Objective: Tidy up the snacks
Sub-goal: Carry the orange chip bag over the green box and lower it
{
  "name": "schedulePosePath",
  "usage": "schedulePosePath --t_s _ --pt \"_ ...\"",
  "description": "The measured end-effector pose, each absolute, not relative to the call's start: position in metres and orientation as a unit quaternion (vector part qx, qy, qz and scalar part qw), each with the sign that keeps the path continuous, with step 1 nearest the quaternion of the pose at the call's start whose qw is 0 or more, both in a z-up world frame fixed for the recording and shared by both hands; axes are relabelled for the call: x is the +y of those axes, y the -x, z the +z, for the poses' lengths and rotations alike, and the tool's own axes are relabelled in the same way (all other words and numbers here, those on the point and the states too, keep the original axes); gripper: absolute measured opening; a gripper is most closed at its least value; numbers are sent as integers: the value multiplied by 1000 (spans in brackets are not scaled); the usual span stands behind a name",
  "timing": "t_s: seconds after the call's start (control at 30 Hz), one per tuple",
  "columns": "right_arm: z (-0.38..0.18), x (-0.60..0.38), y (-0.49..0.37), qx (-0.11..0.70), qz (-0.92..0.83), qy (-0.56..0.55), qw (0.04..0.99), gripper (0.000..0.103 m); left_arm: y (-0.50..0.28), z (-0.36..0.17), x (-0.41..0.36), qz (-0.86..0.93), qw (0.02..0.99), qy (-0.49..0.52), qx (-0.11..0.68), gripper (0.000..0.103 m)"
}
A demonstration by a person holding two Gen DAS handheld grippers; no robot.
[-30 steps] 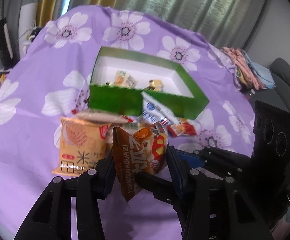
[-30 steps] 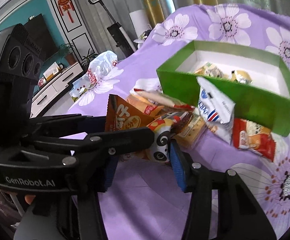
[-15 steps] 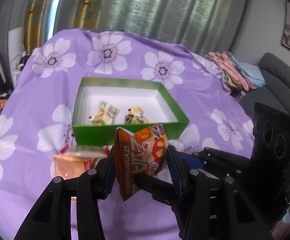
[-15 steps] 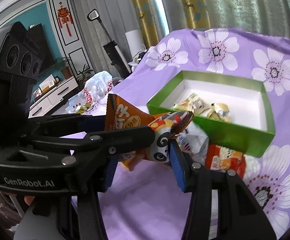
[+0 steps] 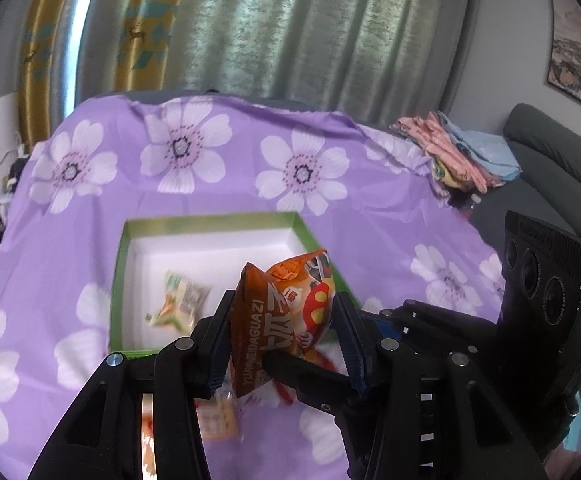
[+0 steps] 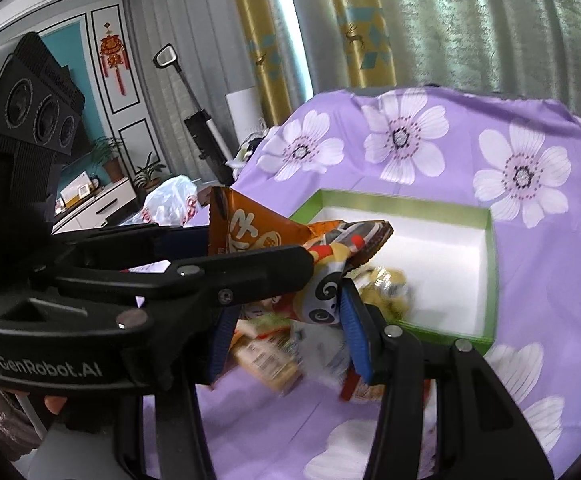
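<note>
Purple flowered cloth (image 5: pixel 370 216) | green box (image 5: pixel 116 280): two snacks inside | left gripper (image 5: pixel 282 340), right gripper (image 6: pixel 286 320) both clamped on orange packet (image 5: pixel 286 312) above box's near edge | loose snacks (image 6: pixel 266 354) remaining outside.

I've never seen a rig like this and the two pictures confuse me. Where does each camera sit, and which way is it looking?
Left wrist: sits on the left gripper, looking along its fingers and down at the green box; the fingers clamp an orange snack bag. The right gripper's body shows at the right.
Right wrist: sits on the right gripper, looking at the same box; it clamps a panda snack bag. The left gripper crosses the left side, and part of a hand shows.
Shared: box, purple floral cloth, orange bag, curtains.
</note>
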State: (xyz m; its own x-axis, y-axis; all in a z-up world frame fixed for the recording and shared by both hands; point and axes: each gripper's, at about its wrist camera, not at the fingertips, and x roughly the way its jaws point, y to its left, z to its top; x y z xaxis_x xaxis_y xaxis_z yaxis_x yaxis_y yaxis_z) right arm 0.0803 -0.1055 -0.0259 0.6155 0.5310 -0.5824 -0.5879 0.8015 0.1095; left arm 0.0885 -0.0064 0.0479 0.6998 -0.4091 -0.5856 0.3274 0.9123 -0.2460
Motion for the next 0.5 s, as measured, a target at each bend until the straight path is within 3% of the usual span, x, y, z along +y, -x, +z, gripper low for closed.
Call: schedulePosePath --t_s 0.23,0.5 --pt "-15 -118 -121 300 300 43 905 50 -133 48 -15 -210 915 65 339 48" --pt "-41 -126 -163 330 296 31 896 50 -172 15 -14 -200 898 89 382 48"
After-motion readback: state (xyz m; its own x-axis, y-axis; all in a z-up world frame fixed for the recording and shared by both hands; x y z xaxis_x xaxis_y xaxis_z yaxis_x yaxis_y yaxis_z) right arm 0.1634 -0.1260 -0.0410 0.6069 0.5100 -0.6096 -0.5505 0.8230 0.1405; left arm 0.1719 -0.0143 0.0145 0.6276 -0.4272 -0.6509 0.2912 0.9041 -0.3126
